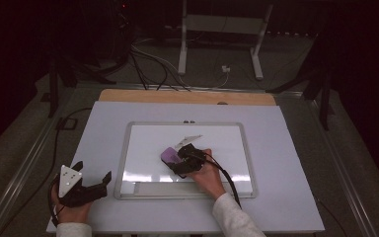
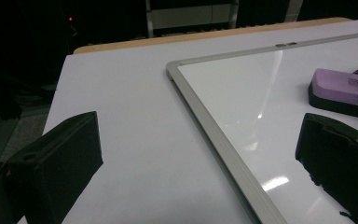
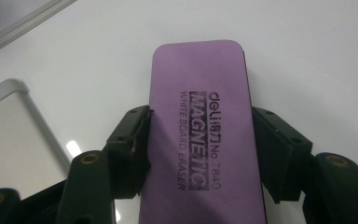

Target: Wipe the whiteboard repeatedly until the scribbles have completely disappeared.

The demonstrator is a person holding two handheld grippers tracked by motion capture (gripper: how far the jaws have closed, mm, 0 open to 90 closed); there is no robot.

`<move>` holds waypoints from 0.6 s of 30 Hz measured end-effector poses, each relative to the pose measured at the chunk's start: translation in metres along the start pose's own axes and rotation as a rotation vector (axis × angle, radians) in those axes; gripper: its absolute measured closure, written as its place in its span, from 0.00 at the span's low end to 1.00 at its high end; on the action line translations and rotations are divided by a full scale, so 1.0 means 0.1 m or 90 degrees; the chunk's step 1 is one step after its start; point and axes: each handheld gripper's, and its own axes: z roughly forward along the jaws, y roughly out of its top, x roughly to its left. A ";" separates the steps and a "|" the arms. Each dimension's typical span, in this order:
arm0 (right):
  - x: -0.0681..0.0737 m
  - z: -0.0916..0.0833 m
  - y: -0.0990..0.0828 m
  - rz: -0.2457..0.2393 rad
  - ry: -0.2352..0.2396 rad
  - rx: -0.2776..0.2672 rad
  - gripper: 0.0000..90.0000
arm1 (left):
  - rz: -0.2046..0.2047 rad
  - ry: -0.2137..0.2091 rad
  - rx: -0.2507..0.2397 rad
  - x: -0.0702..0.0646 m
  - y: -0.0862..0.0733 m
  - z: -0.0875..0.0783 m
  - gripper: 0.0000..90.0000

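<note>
The right gripper [image 3: 200,154] had its jaws clamped on the purple eraser [image 3: 200,135] lying flat on the whiteboard [image 1: 128,148], which looked clean already, while the left gripper [image 1: 93,177] idled wide-jawed over the counter [image 1: 103,118].

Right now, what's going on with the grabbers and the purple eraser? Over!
Right gripper shut on purple eraser, eraser on whiteboard. Left gripper open, off the board, on the table. Nothing in the way.
</note>
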 end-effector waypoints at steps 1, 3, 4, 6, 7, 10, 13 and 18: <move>-0.03 0.00 0.01 0.014 -0.026 -0.003 0.46 | 0.000 0.000 0.000 0.00 0.00 0.00 0.01; -0.10 -0.01 0.02 0.031 -0.067 -0.004 0.46 | -0.002 0.000 0.000 0.01 0.00 -0.01 0.01; -0.16 -0.03 0.01 0.046 -0.068 -0.004 0.46 | -0.003 0.000 0.000 0.02 -0.01 0.00 0.01; -0.17 -0.04 -0.01 0.049 -0.054 -0.003 0.46 | -0.004 -0.002 0.002 0.02 -0.01 0.01 0.01; -0.16 -0.04 -0.01 0.045 -0.043 0.000 0.46 | -0.006 -0.004 0.002 0.02 -0.01 0.01 0.01; -0.03 -0.01 0.00 0.007 0.001 0.006 0.46 | -0.004 -0.005 0.000 0.00 0.00 0.01 0.01; -0.02 0.01 0.03 0.016 -0.005 0.004 0.46 | -0.006 -0.004 -0.003 0.00 0.00 0.00 0.01; -0.29 -0.04 0.00 0.094 -0.078 -0.003 0.46 | -0.010 -0.004 -0.002 0.02 -0.01 0.00 0.01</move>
